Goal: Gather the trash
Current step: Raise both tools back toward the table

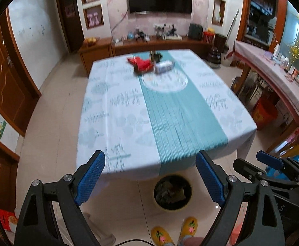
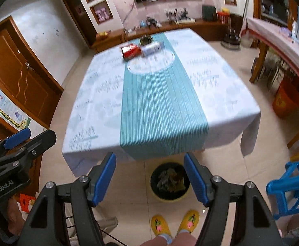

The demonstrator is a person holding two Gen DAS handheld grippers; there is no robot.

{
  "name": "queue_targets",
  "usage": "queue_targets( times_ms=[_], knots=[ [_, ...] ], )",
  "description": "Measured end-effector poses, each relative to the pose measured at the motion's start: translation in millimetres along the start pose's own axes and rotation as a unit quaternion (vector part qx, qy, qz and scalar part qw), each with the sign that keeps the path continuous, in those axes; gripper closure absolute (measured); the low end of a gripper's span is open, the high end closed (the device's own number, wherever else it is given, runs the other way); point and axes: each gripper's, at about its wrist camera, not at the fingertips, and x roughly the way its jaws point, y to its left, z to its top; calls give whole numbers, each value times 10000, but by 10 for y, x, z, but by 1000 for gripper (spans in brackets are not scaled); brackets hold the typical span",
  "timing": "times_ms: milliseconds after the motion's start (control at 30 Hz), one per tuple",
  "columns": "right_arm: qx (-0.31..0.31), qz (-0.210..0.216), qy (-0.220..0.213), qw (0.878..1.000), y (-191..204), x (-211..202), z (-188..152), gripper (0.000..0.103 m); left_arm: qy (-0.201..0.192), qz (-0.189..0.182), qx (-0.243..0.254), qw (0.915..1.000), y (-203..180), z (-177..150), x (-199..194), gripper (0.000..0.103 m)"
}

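Red and white, the trash lies at the far end of the table (image 1: pixel 112 110): a red pack (image 1: pixel 142 64) and, just beside it on the right, a white box (image 1: pixel 164 67). Both are blurred, so the print on them cannot be read, and I cannot tell if they touch each other. Behind them stands a small dark thing (image 1: pixel 156 56), too smeared to name. All three lie on the teal runner (image 1: pixel 180 119) that goes down the middle of the pale cloth, near its round white pattern.

On the floor, at the near edge of the table, stands a dark bin (image 2: pixel 170 181) with a yellow-green rim. It holds crumpled grey-brown pieces; what they are is hard to say. The table edge hides a little of the bin's far rim in the left view.

The left gripper (image 1: pixel 150 179) is held above the floor before the table, its blue pads (image 1: pixel 91 179) spread wide with nothing between them and touching nothing. The right gripper (image 2: pixel 150 179) is just beside it, spread wide too and holding nothing. Each one appears at the edge of the other's view, partly cut off.

Below, yellow slippers (image 2: pixel 175 222) show, and a blue stool (image 2: pixel 290 186) at right is cut by the frame.
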Motion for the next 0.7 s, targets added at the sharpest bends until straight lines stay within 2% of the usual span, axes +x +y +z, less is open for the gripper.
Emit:
queue_targets(
  times_ms=[167,400,700],
  knots=[
    [-58,6,-271,9996,97,-134,176,34,-305,42,6,9995,82,137,-106,14],
    [-119,-55,-625,9980,209,-261,371,34,-198,-114,-349,9991,260,299,-35,14],
    [-33,52,-652,9979,224,-178,653,34,-203,-60,-526,9984,341,502,119,14]
  ],
)
